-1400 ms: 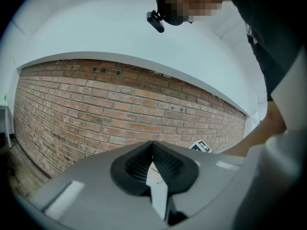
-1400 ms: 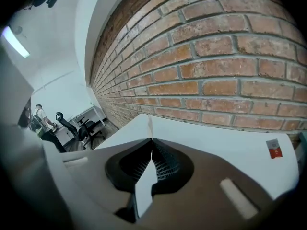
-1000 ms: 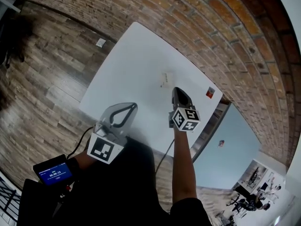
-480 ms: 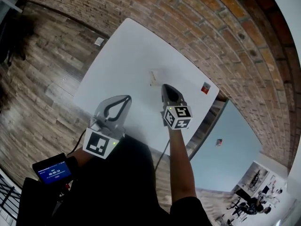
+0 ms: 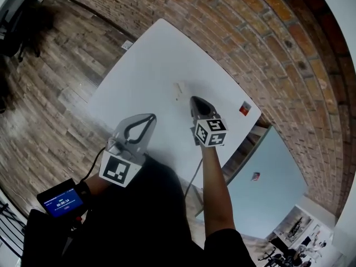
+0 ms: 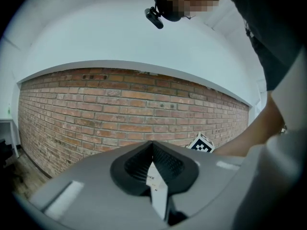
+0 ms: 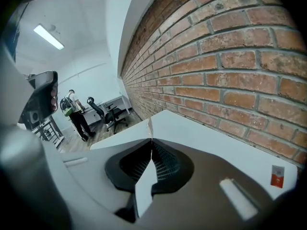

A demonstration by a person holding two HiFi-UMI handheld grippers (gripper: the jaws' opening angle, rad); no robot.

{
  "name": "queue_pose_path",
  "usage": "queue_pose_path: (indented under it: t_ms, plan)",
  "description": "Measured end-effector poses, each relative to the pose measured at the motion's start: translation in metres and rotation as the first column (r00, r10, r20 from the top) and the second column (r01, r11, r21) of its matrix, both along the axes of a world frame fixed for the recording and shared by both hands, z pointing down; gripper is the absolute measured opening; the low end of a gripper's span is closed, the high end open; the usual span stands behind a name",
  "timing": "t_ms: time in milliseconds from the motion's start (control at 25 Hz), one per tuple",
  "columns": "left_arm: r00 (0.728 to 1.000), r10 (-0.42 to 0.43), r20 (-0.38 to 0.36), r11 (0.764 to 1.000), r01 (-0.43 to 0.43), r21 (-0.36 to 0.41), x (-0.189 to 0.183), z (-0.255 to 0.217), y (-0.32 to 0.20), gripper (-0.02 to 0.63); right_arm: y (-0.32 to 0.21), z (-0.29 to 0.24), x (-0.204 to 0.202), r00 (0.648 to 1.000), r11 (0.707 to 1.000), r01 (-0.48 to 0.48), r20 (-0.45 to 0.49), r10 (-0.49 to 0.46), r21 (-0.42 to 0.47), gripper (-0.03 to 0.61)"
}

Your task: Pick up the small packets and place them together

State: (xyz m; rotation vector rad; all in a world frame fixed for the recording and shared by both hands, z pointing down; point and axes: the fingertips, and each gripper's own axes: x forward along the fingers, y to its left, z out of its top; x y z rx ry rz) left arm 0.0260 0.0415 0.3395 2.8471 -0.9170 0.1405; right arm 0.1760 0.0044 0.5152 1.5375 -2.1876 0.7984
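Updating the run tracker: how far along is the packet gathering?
Done: nothing visibly grouped yet. In hand: left gripper shut on a printed white packet; right gripper shut on a plain white packet. Left: a pale packet lies on the table beyond the right gripper, and a red packet sits near the table's corner.

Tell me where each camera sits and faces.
Head view: person's head, steeply down at white table; arms, left gripper, right gripper show.
Left gripper view: on left gripper, faces brick wall; jaws shut on printed packet; right forearm shows.
Right gripper view: on right gripper, looks along table; jaws shut on plain packet.
Shared: head and right gripper views show the red packet.
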Motion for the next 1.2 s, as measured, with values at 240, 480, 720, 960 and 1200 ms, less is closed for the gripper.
queue_pose_path:
  t_ms: [240, 480, 720, 960, 1200]
  plan:
    - [0.999, -0.040, 0.006, 0.999, 0.040, 0.006, -0.005, -0.002, -0.004, 0.000, -0.003, 0.009, -0.001, 0.998, 0.998, 0.058, -0.017, -0.058, -0.024, 0.005]
    - [0.998, -0.009, 0.067, 0.999, 0.006, 0.045, -0.008, 0.002, -0.010, 0.000, -0.007, 0.017, -0.003, 0.997, 0.996, 0.072, -0.018, -0.073, -0.045, 0.005]
    - [0.997, 0.041, 0.072, 0.996, -0.046, 0.071, -0.005, -0.010, -0.010, 0.000, -0.010, 0.022, -0.012, 0.995, 0.994, 0.088, -0.035, -0.090, -0.062, 0.006]
    - [0.995, 0.075, 0.064, 0.990, -0.082, 0.112, -0.002, -0.022, -0.022, 0.000, -0.012, 0.018, -0.015, 0.996, 0.995, 0.076, -0.033, -0.078, -0.059, 0.005]
    - [0.983, 0.172, 0.066, 0.971, -0.181, 0.157, 0.011, -0.030, -0.004, 0.000, -0.012, 0.016, -0.013, 0.995, 0.995, 0.079, -0.059, -0.082, -0.061, 0.006]
